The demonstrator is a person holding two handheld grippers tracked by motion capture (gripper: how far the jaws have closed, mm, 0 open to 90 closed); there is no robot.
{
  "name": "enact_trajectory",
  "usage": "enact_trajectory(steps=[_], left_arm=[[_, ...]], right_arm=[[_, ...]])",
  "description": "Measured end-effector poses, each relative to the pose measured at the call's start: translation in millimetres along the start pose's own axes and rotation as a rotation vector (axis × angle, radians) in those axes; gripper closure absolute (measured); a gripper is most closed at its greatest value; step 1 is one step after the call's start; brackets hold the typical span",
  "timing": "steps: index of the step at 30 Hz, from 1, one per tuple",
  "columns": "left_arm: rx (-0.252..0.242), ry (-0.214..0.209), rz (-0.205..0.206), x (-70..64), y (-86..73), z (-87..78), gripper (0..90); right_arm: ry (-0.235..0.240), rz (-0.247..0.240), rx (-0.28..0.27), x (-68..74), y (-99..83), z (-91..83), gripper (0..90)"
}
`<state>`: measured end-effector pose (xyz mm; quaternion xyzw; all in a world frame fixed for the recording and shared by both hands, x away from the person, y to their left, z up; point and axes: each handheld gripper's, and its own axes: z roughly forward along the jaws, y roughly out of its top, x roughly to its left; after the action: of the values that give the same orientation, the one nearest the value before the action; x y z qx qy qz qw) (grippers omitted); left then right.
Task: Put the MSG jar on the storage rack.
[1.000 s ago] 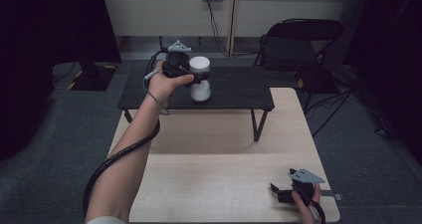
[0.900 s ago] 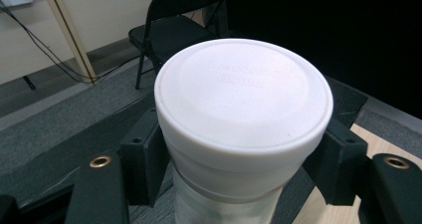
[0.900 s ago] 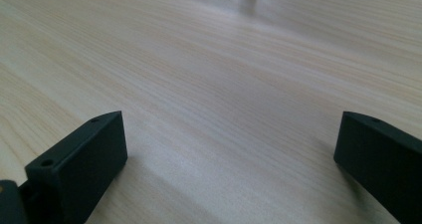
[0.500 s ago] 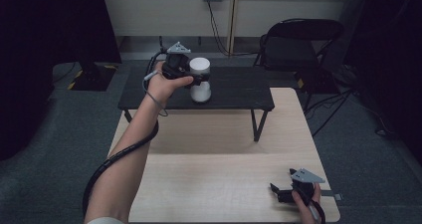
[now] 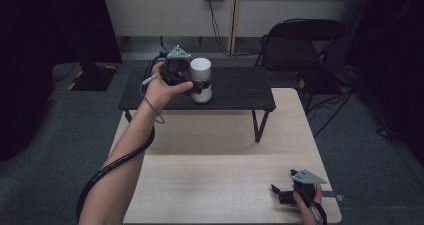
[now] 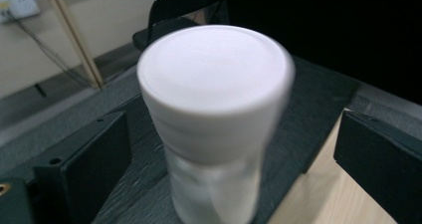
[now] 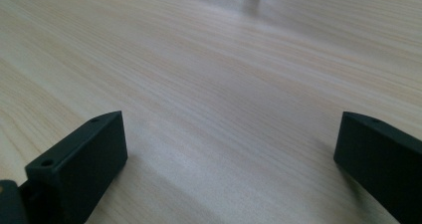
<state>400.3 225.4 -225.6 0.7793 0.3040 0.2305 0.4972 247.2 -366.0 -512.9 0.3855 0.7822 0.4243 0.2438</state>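
The white cup (image 5: 201, 78) is standing upside down on the small black table (image 5: 240, 89), so nothing is showing inside it. The left gripper (image 5: 199, 87) is sitting around the cup with its jaws wide apart, not squeezing. The right gripper (image 5: 277, 193) is resting on the wooden table (image 5: 215, 185) near the front corner, with its jaws wide apart and holding nothing.

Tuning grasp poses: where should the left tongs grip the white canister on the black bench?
Grip the white canister on its straight side wall below the lid, coming in level from the near side. It stands upright, and the open left tongs already straddle it.
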Motion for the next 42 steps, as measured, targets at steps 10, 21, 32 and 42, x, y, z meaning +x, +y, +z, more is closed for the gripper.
enact_trajectory(steps=[10,21,32,42], left_arm=[[-0.041,-0.043,0.013,-20.3,-58.1,-55.8,0.3],[0.008,-0.06,-0.012,-59.6,-152.7,-98.1,0.3],[0.086,0.002,-0.115,-90.5,-259.3,-100.9,0.3],[0.107,-0.021,-0.163,-89.6,-307.5,-95.6,0.4]], right_arm=[[0.003,-0.005,0.0,0.0,0.0,-0.3,0.0],[0.002,-0.005,0.0,0.2,0.0,-0.4,0.0],[-0.004,-0.006,-0.002,1.9,-0.6,-0.7,0.0],[0.019,-0.014,0.001,-1.5,-0.1,-0.5,0.0]])
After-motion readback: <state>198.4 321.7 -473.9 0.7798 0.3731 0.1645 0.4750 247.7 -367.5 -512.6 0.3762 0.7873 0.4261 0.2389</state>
